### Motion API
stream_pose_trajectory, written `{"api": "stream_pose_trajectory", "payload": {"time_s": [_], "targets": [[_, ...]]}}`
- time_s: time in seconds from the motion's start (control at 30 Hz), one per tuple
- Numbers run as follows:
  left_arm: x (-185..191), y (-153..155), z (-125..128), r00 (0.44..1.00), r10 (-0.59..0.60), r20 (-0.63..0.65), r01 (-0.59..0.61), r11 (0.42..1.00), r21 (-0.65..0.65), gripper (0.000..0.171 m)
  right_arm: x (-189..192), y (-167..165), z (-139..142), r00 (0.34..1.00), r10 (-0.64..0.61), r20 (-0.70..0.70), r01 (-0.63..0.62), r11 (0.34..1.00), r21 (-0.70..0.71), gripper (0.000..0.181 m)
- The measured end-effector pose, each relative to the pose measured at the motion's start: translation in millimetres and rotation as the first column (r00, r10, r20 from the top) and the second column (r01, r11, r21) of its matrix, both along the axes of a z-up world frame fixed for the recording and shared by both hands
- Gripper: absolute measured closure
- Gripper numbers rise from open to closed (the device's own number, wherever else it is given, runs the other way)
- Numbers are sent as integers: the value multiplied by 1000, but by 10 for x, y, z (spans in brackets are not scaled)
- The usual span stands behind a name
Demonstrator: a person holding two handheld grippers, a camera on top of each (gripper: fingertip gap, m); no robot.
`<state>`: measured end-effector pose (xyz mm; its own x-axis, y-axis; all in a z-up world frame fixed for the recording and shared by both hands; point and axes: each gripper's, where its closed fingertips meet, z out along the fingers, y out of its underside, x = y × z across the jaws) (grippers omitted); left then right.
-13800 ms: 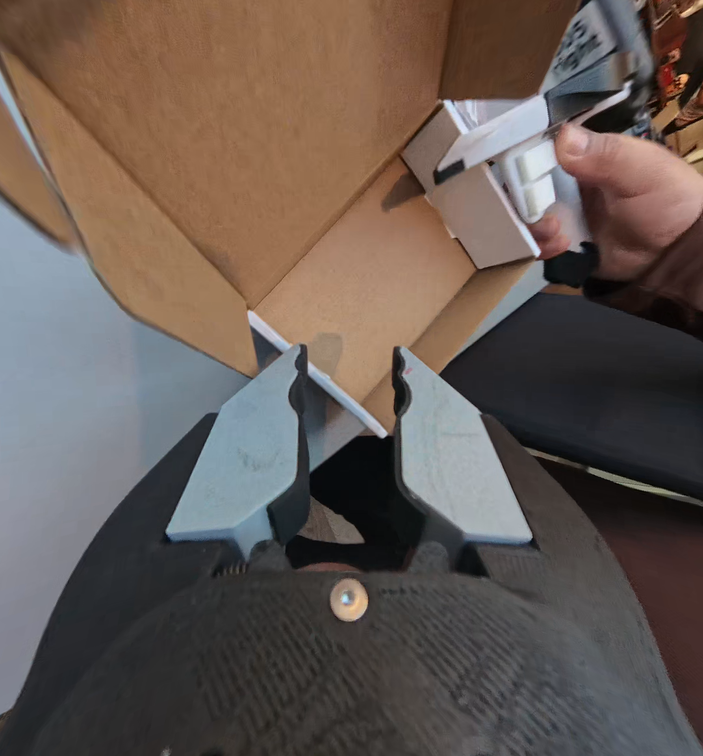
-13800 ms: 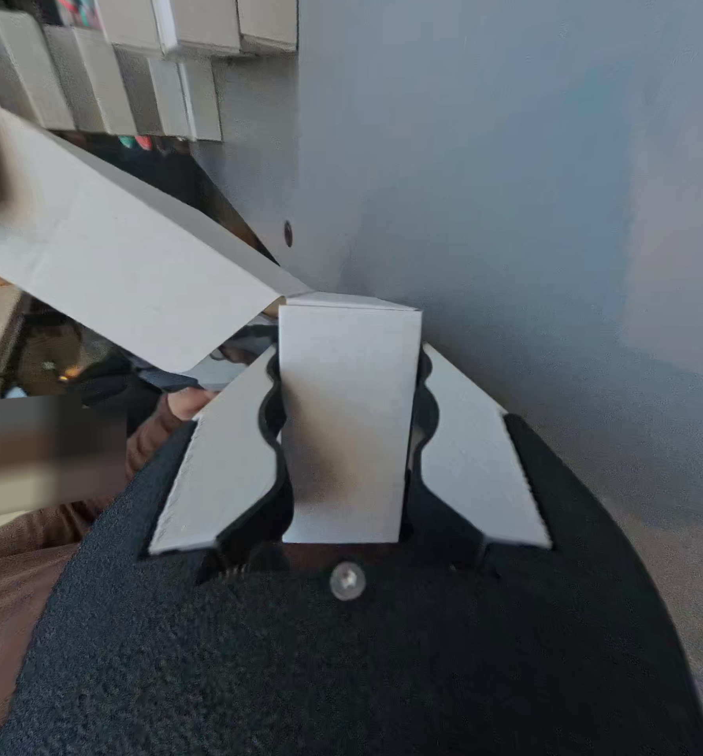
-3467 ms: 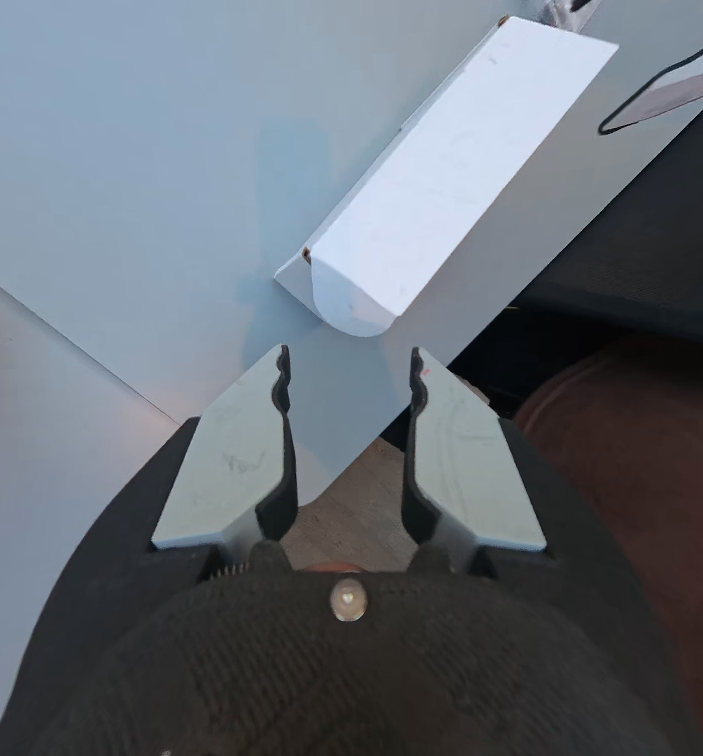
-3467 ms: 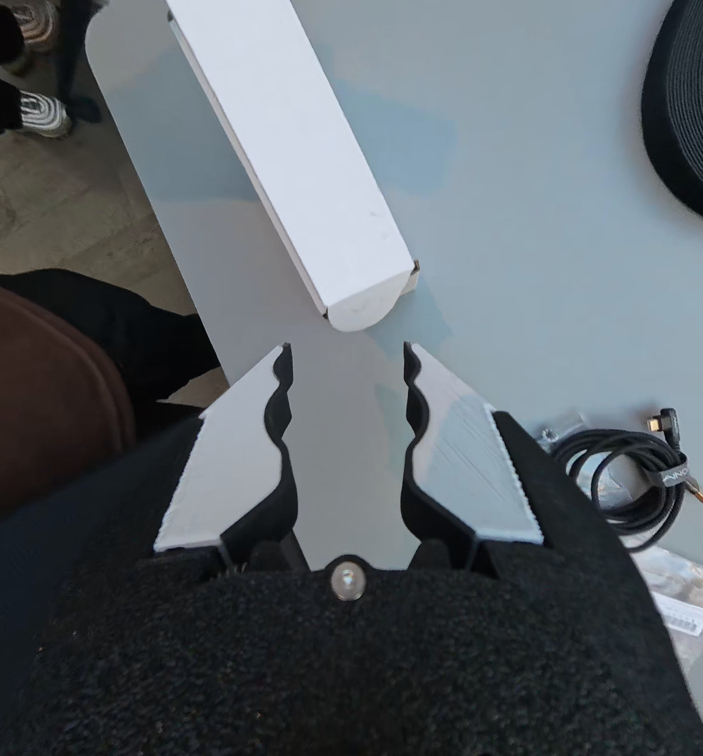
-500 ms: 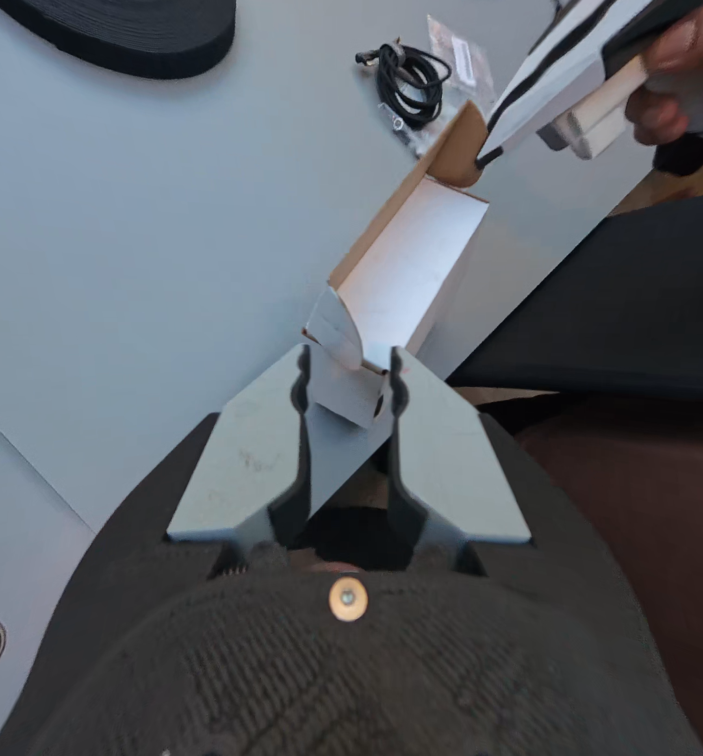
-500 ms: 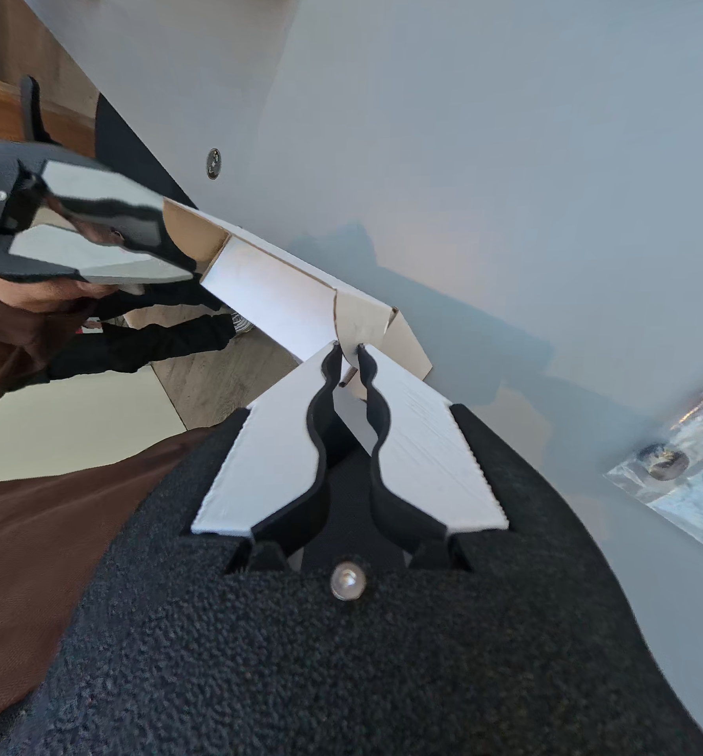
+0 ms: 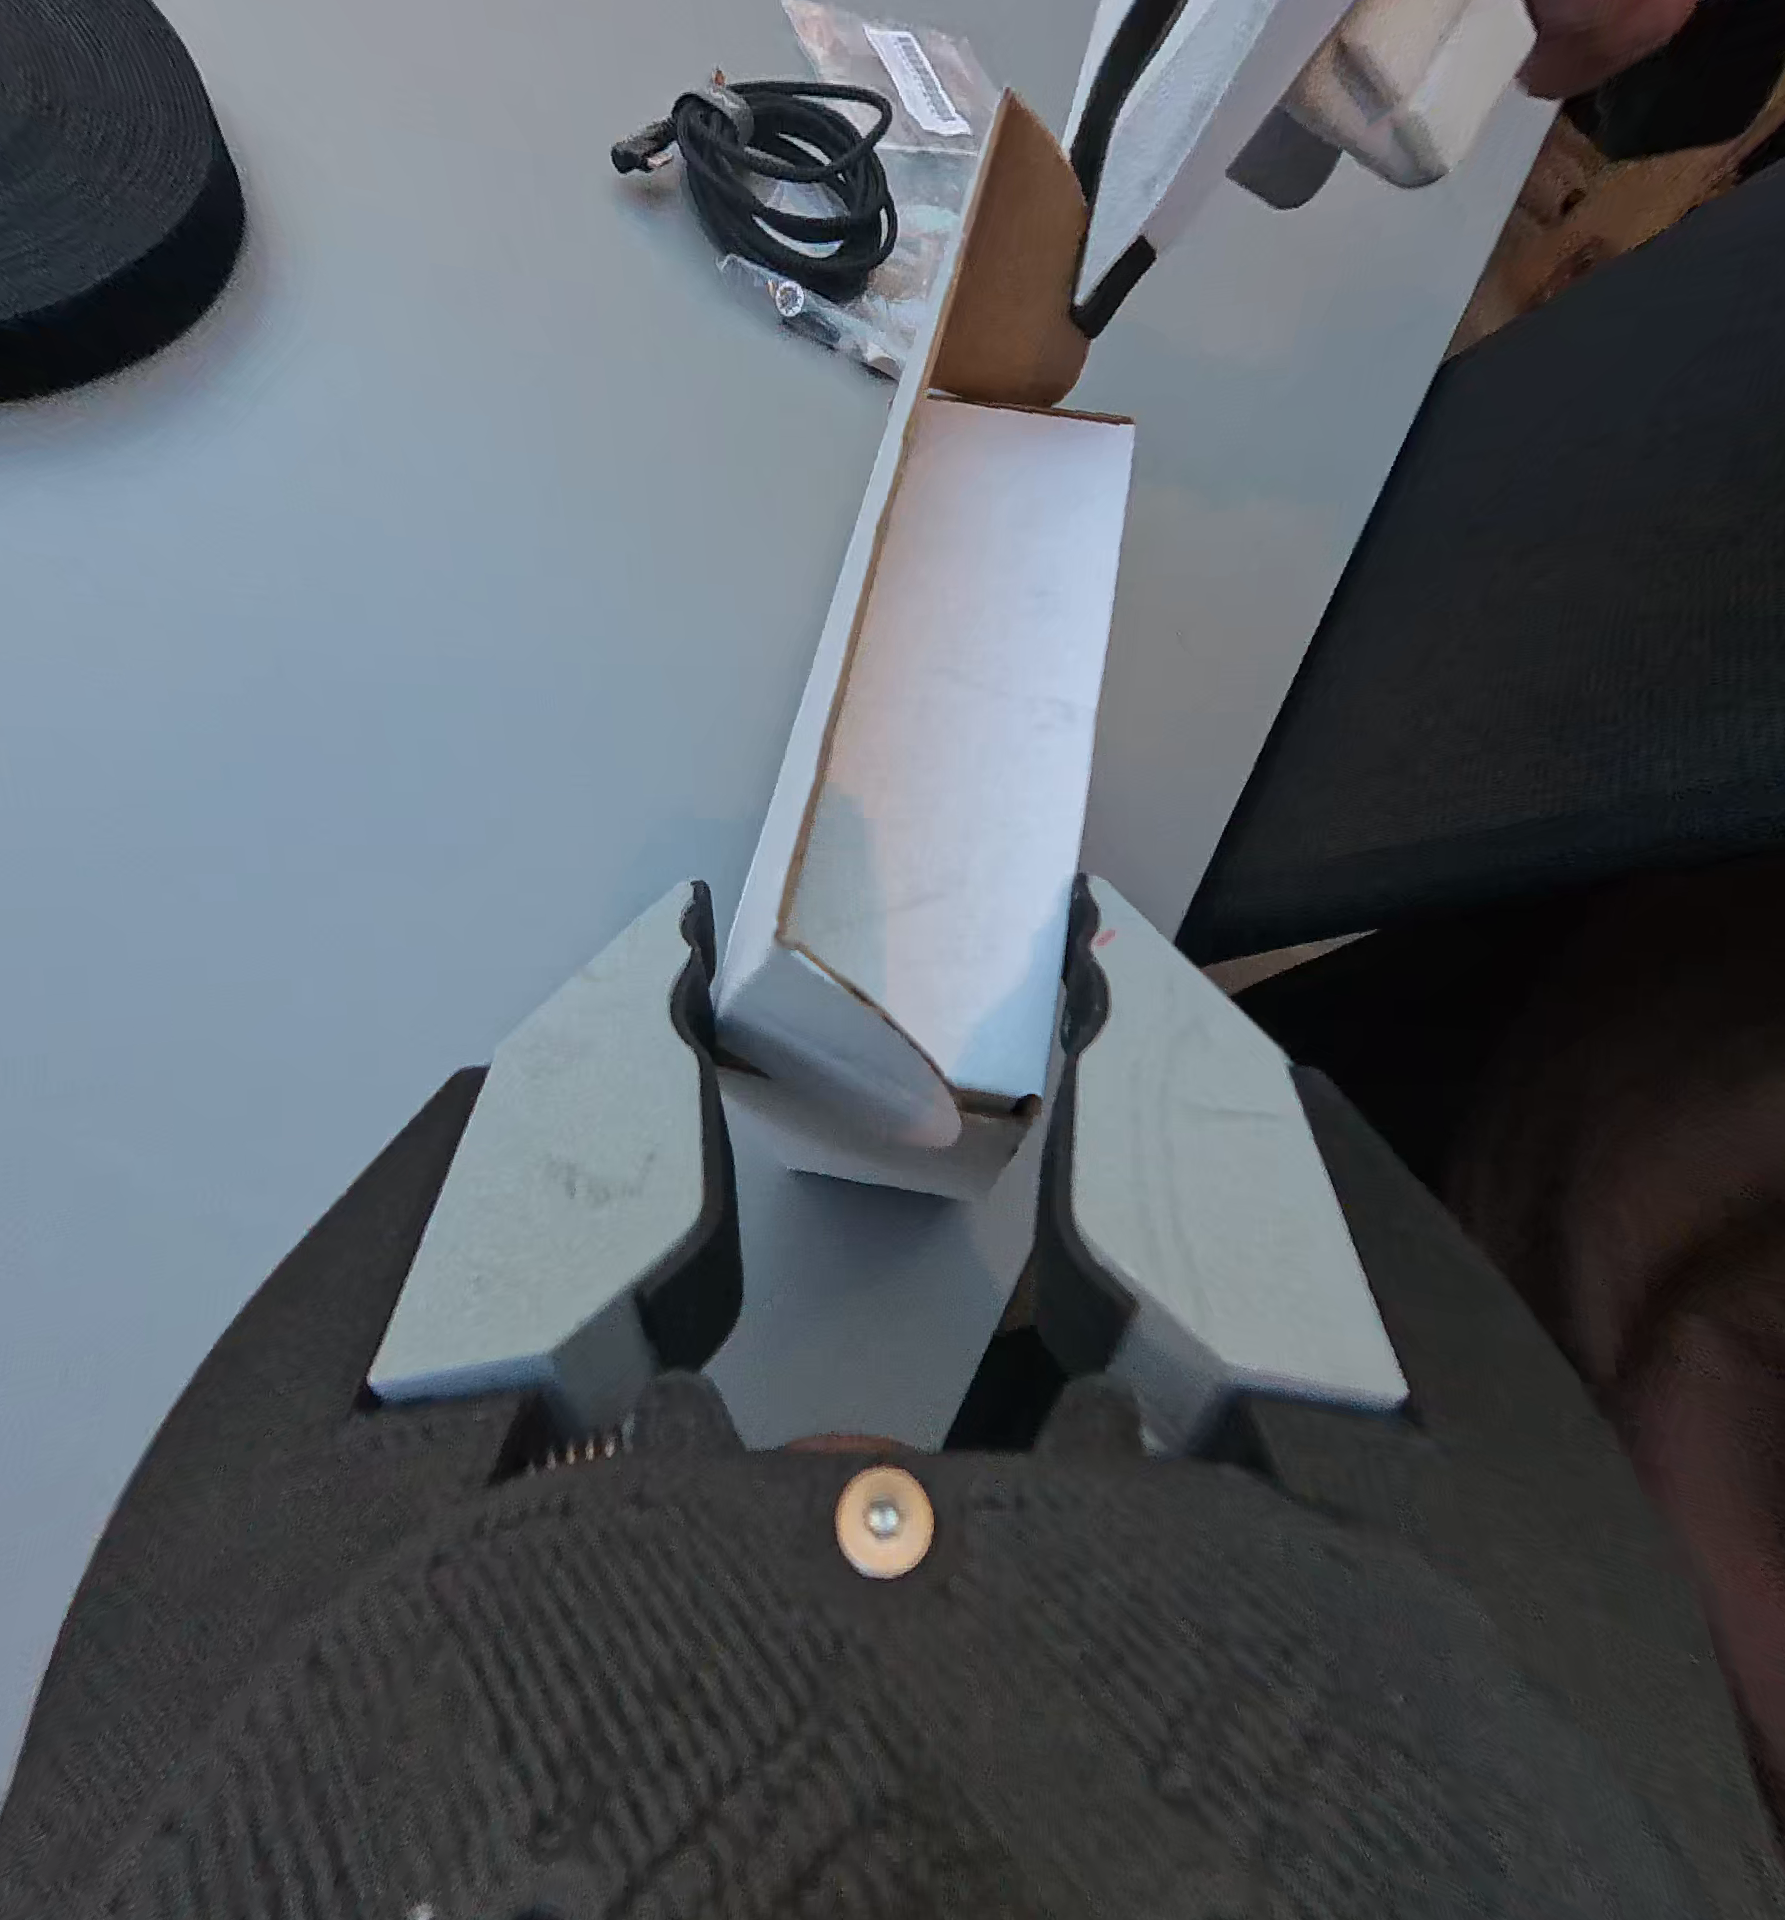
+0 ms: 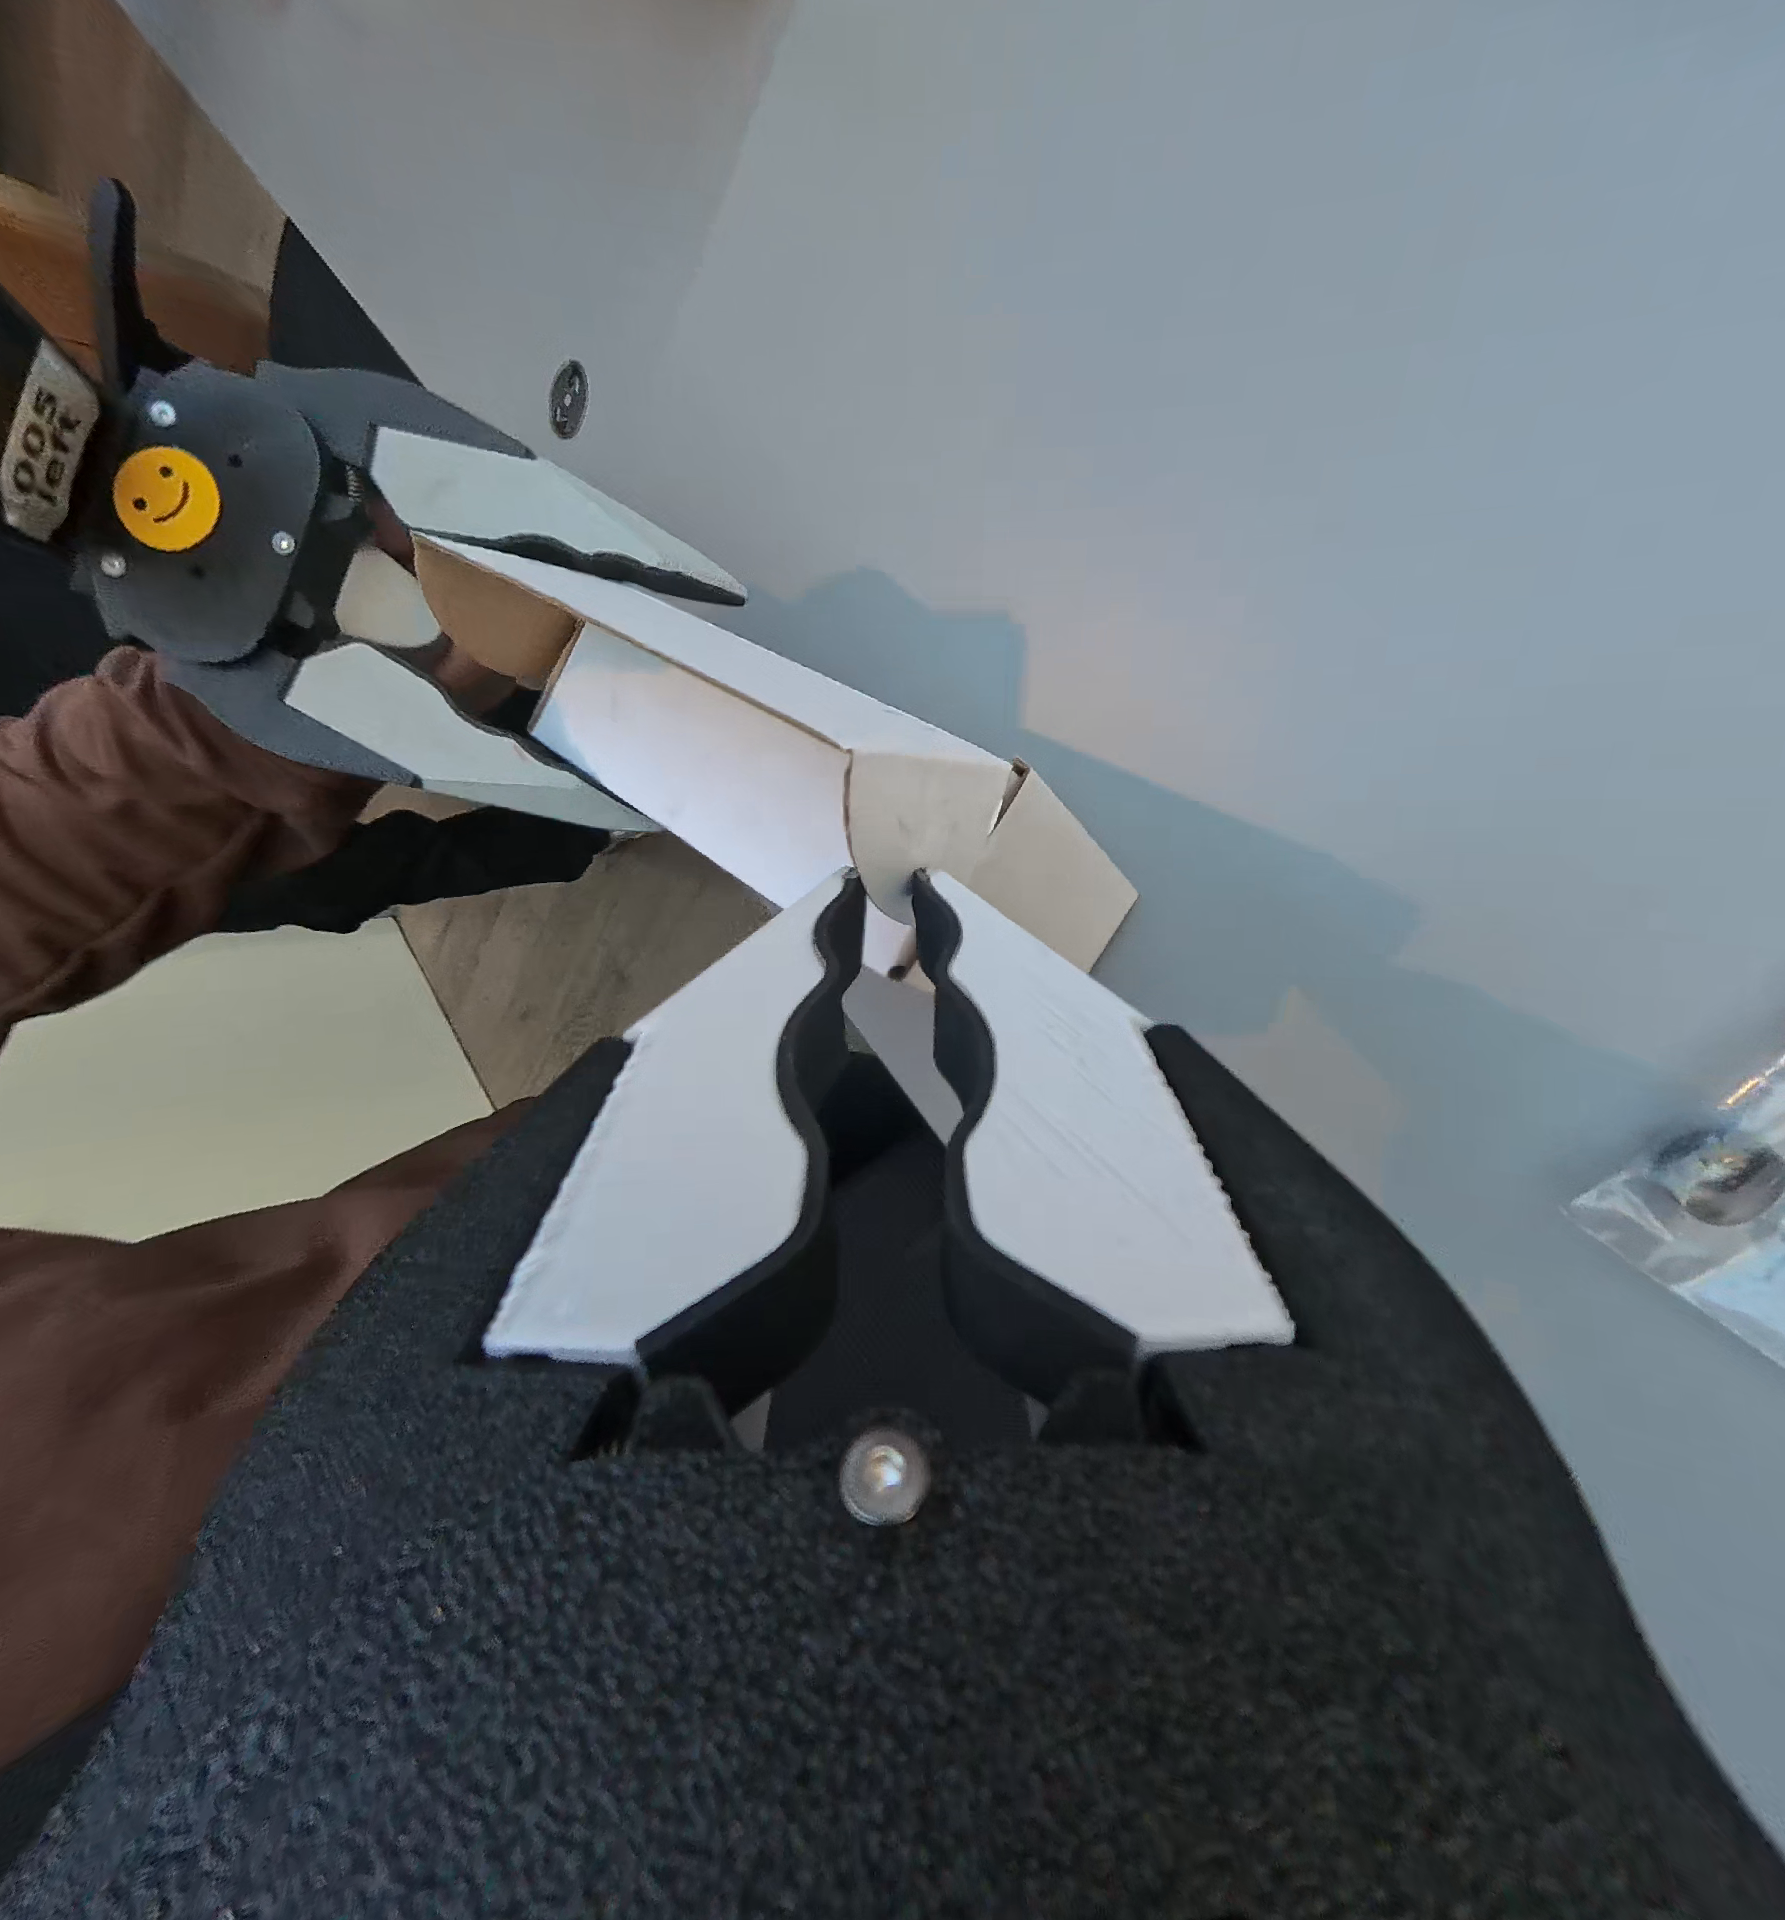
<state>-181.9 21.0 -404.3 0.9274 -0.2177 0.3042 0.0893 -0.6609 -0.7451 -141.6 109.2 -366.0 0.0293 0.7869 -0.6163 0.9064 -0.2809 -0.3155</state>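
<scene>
The grey bench (image 7: 348, 644) fills most of both views, with a dark chair seat (image 7: 1594, 540) at its edge on the right of the left wrist view. At the far left of that view sits a big black roll of tape (image 7: 57, 197). Held above the bench edge is the long white carton (image 7: 961, 665), brown inside. The left gripper (image 7: 883, 971) has its jaws clamped on the sides of the carton's near end, where a rounded flap is tucked in. The right gripper (image 8: 880, 881) has its jaws nearly together — pinching a rounded end flap (image 8: 914, 826) at the carton's other end, with a second, brown flap (image 8: 1054, 878) standing open beside it. Beyond the carton lies a coiled black cable (image 7: 784, 166) — resting against a clear plastic bag (image 7: 909, 62) holding small parts. A brown sleeve (image 8: 77, 821) shows behind the left gripper.
</scene>
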Motion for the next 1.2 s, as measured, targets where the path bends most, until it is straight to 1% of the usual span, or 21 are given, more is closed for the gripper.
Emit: {"api": "stream_pose_trajectory", "payload": {"time_s": [0.07, 0.13, 0.17, 0.2, 0.33, 0.43, 0.5, 0.57, 0.63, 0.67, 0.73, 0.8, 0.83, 0.87, 0.9, 0.93, 0.97, 1.03, 1.13, 1.2], "targets": [[18, 2, -4, 999, -4, -47, 4, 1000, -7, 107, 7, -21, 35, 1000, -5, 21, 6, 999, -39, 173], [30, 5, -18, 988, -30, -149, 29, 1000, -8, 107, 21, -113, 79, 998, 10, 56, -4, 994, -113, 173], [25, 3, -37, 978, -43, -204, 39, 999, -23, 107, 46, -146, 63, 997, 39, 72, -31, 994, -109, 176], [26, 3, -44, 975, -49, -219, 43, 999, -34, 107, 60, -167, 48, 995, 71, 73, -64, 994, -91, 179], [-39, 16, -23, 987, -20, -157, 18, 1000, -12, 107, -4, -84, 55, 991, 133, 26, -134, 988, 78, 181], [-53, -15, -31, 985, -44, -165, 39, 999, -29, 107, 37, -80, 38, 974, 225, 37, -228, 954, 195, 181], [-37, -28, -36, 983, -59, -175, 53, 998, -40, 108, 64, -89, 19, 964, 263, 49, -267, 933, 243, 181], [-28, -36, -40, 981, -66, -181, 59, 997, -45, 108, 112, -63, -15, 950, 304, 78, -313, 897, 312, 181], [-34, -37, -39, 982, -63, -175, 56, 997, -44, 108, 211, -17, -90, 922, 363, 137, -387, 829, 404, 181], [-39, -37, -36, 984, -59, -171, 53, 998, -43, 108, 247, -36, -102, 912, 385, 144, -408, 811, 418, 181], [-38, -38, -36, 984, -56, -170, 50, 998, -40, 108, 268, -106, -97, 914, 384, 130, -403, 828, 390, 181], [-25, -34, -40, 981, -55, -184, 50, 998, -36, 108, 277, -81, -93, 923, 360, 139, -385, 840, 381, 181], [-23, -36, -42, 981, -55, -189, 48, 998, -39, 108, 267, -55, -56, 929, 344, 134, -369, 847, 382, 178], [-20, -39, -44, 980, -55, -193, 48, 998, -42, 108, 237, -30, 0, 941, 316, 121, -338, 862, 377, 166], [-18, -41, -45, 979, -53, -195, 46, 998, -43, 108, 196, -21, 63, 953, 284, 102, -302, 883, 360, 157], [-16, -42, -46, 979, -52, -199, 44, 998, -42, 108, 155, -19, 103, 963, 255, 90, -270, 901, 339, 156], [-11, -43, -48, 978, -51, -204, 44, 998, -42, 108, 121, -11, 109, 968, 232, 93, -250, 911, 327, 156], [-5, -45, -51, 977, -48, -209, 39, 998, -44, 108, 67, 2, 56, 970, 212, 116, -239, 911, 337, 156], [2, -50, -55, 975, -45, -219, 35, 998, -47, 108, 45, -56, -19, 967, 216, 139, -251, 909, 332, 174], [7, -54, -58, 974, -45, -224, 35, 998, -48, 108, 64, -59, -29, 961, 234, 146, -272, 894, 357, 174]]}}
